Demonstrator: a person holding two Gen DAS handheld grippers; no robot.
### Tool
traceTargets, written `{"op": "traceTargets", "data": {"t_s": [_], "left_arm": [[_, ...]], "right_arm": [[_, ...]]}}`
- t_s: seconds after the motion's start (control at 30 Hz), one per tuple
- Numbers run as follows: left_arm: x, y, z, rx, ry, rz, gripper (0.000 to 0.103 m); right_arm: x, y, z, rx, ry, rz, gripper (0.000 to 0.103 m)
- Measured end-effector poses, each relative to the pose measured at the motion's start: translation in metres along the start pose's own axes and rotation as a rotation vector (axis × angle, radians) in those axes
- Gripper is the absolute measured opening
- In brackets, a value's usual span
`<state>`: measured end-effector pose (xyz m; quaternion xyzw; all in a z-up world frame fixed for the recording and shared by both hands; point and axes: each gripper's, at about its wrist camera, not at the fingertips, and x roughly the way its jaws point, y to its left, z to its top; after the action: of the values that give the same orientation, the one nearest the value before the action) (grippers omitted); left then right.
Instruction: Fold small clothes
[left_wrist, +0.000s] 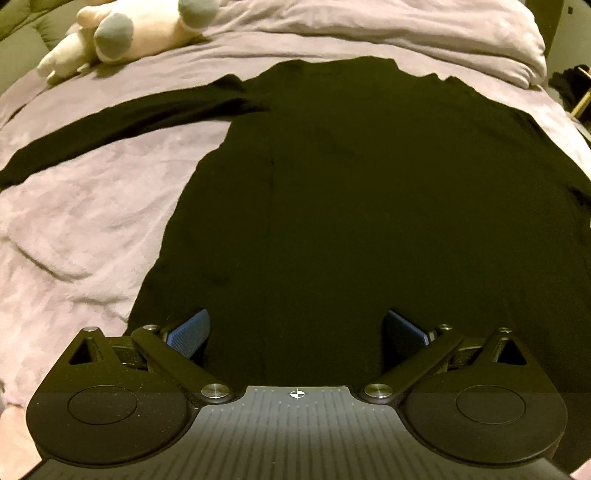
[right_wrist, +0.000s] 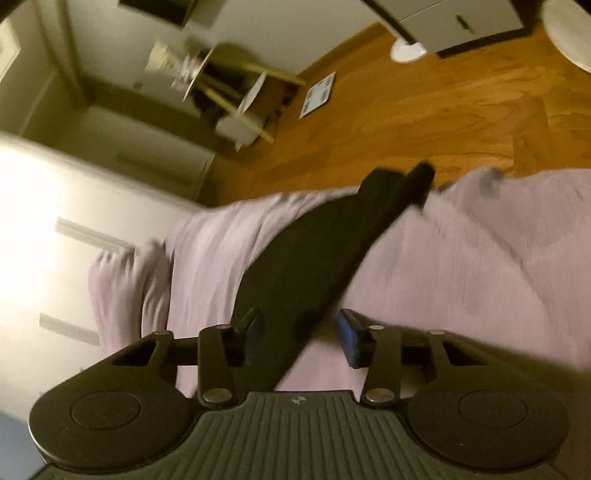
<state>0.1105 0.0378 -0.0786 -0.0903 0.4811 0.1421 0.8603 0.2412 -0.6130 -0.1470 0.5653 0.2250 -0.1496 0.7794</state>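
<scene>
A black long-sleeved top (left_wrist: 351, 192) lies spread flat on a lilac blanket (left_wrist: 85, 229), its left sleeve (left_wrist: 122, 122) stretched out to the left. My left gripper (left_wrist: 297, 332) is open, its blue pads wide apart over the top's hem, holding nothing. In the right wrist view the other black sleeve (right_wrist: 314, 251) lies across the blanket (right_wrist: 461, 266) toward the bed's edge. My right gripper (right_wrist: 301, 339) is open, its jaws on either side of the sleeve's near part. The view is blurred.
A pink and grey plush toy (left_wrist: 122, 29) lies at the bed's far left. A bunched-up blanket fold (left_wrist: 461, 40) runs along the far side. Beyond the bed's edge are a wooden floor (right_wrist: 424, 110), a white cabinet (right_wrist: 55, 221) and a small table (right_wrist: 221, 85).
</scene>
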Motion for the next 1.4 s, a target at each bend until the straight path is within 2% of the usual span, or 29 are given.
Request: {"op": "traceTargets", "data": {"t_s": [0.07, 0.17, 0.27, 0.33, 0.43, 0.53, 0.57, 0.67, 0.7, 0.73, 0.8, 0.83, 0.9, 1.0, 1.1, 1.13, 1.23, 1.3, 1.4], "left_arm": [[0.003, 0.002, 0.001, -0.008, 0.007, -0.009, 0.103], [0.005, 0.005, 0.001, -0.009, 0.012, -0.025, 0.103], [0.007, 0.01, 0.001, -0.016, 0.018, -0.051, 0.103], [0.008, 0.013, 0.003, -0.015, 0.026, -0.066, 0.103], [0.007, 0.014, 0.006, -0.003, 0.04, -0.076, 0.103], [0.002, 0.013, 0.01, 0.008, 0.039, -0.071, 0.103], [0.0, 0.012, 0.012, 0.013, 0.028, -0.072, 0.103], [-0.009, 0.009, 0.022, 0.022, -0.016, -0.115, 0.103], [-0.013, 0.008, 0.028, 0.022, -0.035, -0.136, 0.103], [-0.016, 0.007, 0.033, 0.017, -0.049, -0.155, 0.103], [-0.021, 0.005, 0.044, -0.002, -0.065, -0.222, 0.103], [-0.02, 0.002, 0.049, -0.009, -0.065, -0.259, 0.103], [-0.015, -0.01, 0.063, -0.015, -0.055, -0.349, 0.103], [-0.004, -0.04, 0.079, 0.012, -0.043, -0.456, 0.102], [0.009, -0.077, 0.096, 0.049, -0.048, -0.542, 0.102], [0.011, -0.089, 0.098, 0.08, -0.056, -0.546, 0.102], [0.019, -0.13, 0.095, 0.246, -0.12, -0.481, 0.102], [0.025, -0.153, 0.087, 0.367, -0.173, -0.399, 0.102], [0.036, -0.171, 0.079, 0.464, -0.221, -0.294, 0.091]], "right_arm": [[0.006, -0.008, 0.011, 0.02, -0.031, -0.004, 0.039], [0.022, -0.014, 0.019, 0.054, -0.066, -0.027, 0.031], [0.035, -0.001, 0.016, 0.009, -0.08, -0.093, 0.012], [0.032, 0.013, 0.013, -0.094, -0.093, -0.159, 0.006], [0.015, 0.063, -0.008, -0.393, -0.152, -0.212, 0.004], [-0.003, 0.134, -0.069, -0.8, -0.165, -0.108, 0.004], [-0.013, 0.159, -0.103, -0.958, -0.156, -0.03, 0.004], [-0.04, 0.201, -0.196, -1.266, -0.045, 0.239, 0.004], [-0.047, 0.208, -0.227, -1.348, 0.02, 0.308, 0.013], [-0.051, 0.211, -0.254, -1.42, 0.092, 0.347, 0.039], [-0.054, 0.207, -0.299, -1.512, 0.244, 0.383, 0.071], [-0.056, 0.202, -0.314, -1.537, 0.303, 0.391, 0.071], [-0.059, 0.191, -0.323, -1.518, 0.343, 0.383, 0.071], [-0.059, 0.174, -0.312, -1.362, 0.357, 0.275, 0.07], [-0.062, 0.151, -0.294, -1.238, 0.349, 0.194, 0.066], [-0.063, 0.143, -0.291, -1.218, 0.34, 0.175, 0.065], [-0.061, 0.129, -0.273, -1.133, 0.336, 0.102, 0.065], [-0.06, 0.117, -0.264, -1.055, 0.341, 0.083, 0.065], [-0.056, 0.107, -0.254, -0.977, 0.356, 0.069, 0.065]]}}
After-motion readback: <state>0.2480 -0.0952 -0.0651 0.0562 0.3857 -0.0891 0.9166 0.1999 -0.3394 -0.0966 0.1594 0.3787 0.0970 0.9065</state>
